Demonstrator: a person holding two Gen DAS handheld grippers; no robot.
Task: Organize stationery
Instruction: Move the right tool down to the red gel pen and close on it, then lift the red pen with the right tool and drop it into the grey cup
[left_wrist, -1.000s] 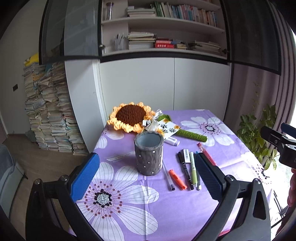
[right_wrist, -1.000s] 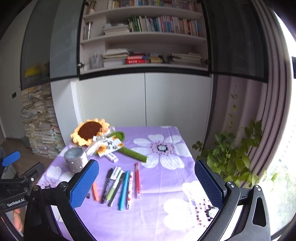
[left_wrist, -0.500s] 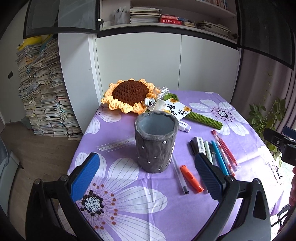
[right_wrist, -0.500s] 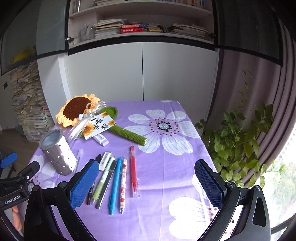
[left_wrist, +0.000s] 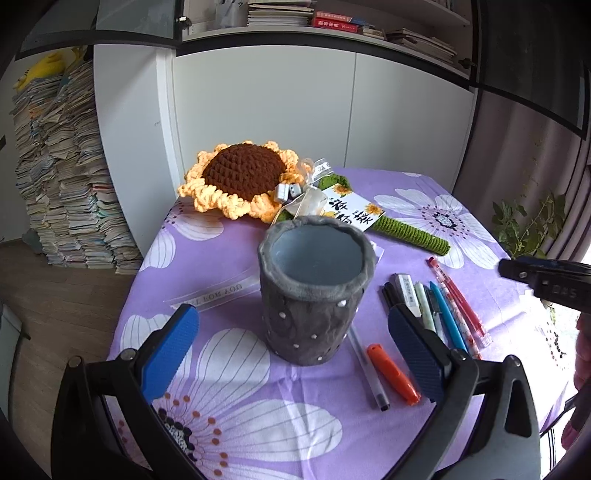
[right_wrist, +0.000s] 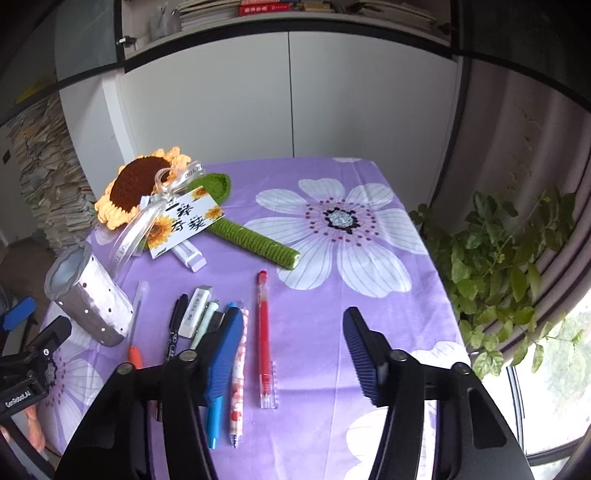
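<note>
white cupboard doors (left_wrist: 258, 122) stand under bookshelves (left_wrist: 332, 22); paper stacks (left_wrist: 62, 177) rise from the wooden floor (left_wrist: 55, 295); a leafy plant (right_wrist: 498, 258) catches window daylight.

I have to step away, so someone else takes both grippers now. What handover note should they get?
Left gripper: open, hovering at the grey pen holder, not touching.
Right gripper: jaws have just been closing, nothing gripped; red pen lies on the cloth between them.
Pens, an orange marker and an eraser lie in a row right of the holder.
Done: nothing; the holder is empty.
Left: every pen goes in.
</note>
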